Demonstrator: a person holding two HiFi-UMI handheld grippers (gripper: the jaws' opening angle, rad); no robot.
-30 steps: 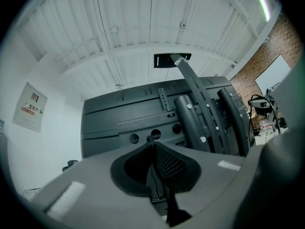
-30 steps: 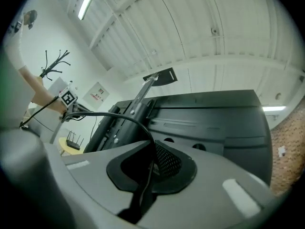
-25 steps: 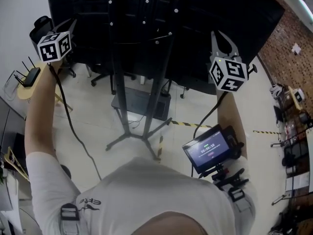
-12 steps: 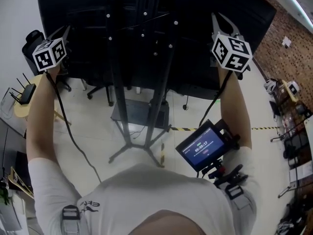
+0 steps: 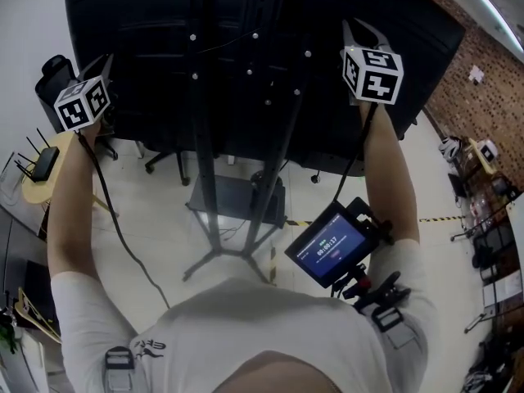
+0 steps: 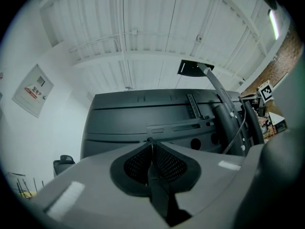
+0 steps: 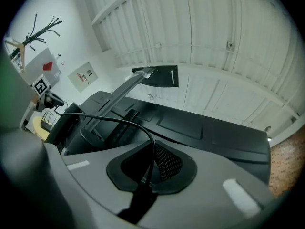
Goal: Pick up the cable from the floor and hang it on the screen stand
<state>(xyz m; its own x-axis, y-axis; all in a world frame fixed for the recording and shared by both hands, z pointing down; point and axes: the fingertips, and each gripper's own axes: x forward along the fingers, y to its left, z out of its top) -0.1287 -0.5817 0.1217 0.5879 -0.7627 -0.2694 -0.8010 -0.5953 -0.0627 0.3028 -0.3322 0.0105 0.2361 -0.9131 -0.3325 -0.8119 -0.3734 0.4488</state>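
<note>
**Cable: off the floor, not yet hung.**
You had the fingers of your left gripper (image 6: pixel 151 144) and right gripper (image 7: pixel 153 147) clamped on the cable (image 7: pixel 114 120), which ran between them, raised near the back of the screen stand (image 5: pixel 205 137). Draping it over the stand apparently remained.
</note>
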